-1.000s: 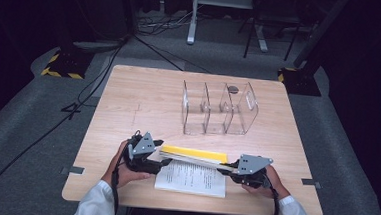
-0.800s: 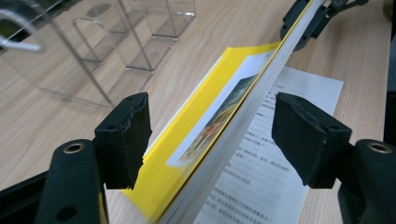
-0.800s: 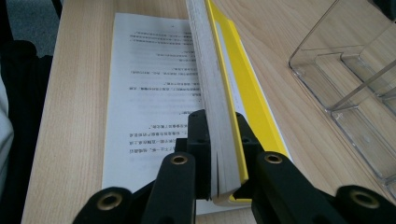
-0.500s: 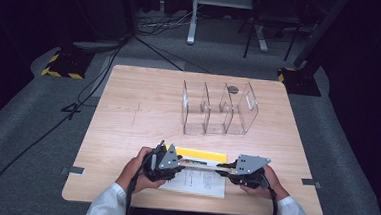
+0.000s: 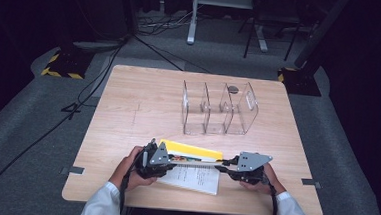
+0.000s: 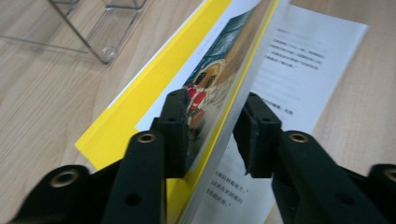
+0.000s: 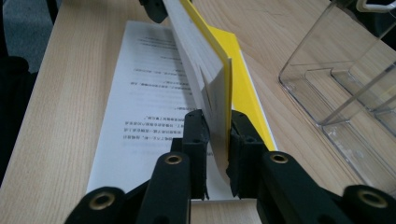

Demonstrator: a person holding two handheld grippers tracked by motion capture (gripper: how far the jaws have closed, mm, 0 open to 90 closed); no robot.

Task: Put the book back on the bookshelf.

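Right gripper (image 7: 217, 126) clamped shut on the near end of the yellow-covered booklet (image 7: 205, 60), which stands on its long edge and runs straight ahead from the jaws toward the left gripper (image 5: 173, 159) at its far end. One second earlier the left gripper sat off that end, apart from the booklet; it has since moved inward along the table (image 5: 139, 99) and straddled the booklet. Its jaws closed around the cover and have just eased a little wider, with the booklet between them. In the left gripper view one pad lies against the illustrated cover and the other against the page edges, so the hold is judged to be light rather than released. The booklet now looks steeper than in the earlier frames, where it leaned lower over the table. The change gives a two-ended hold, which is probably what is needed to carry a floppy booklet without sagging. A firmer closing of the left jaws may be needed first. Directly below the booklet, between the two grippers, a printed sheet (image 5: 194, 178) lies flat on the table, and the booklet's lower edge is close above it or touching it; which one cannot be told. Beyond both grippers, on the far side of the booklet and apart from it, stands a clear organizer (image 5: 218, 109) of three upright compartments side by side, all empty. A small dark disc (image 5: 233, 89) lies on the table behind it.
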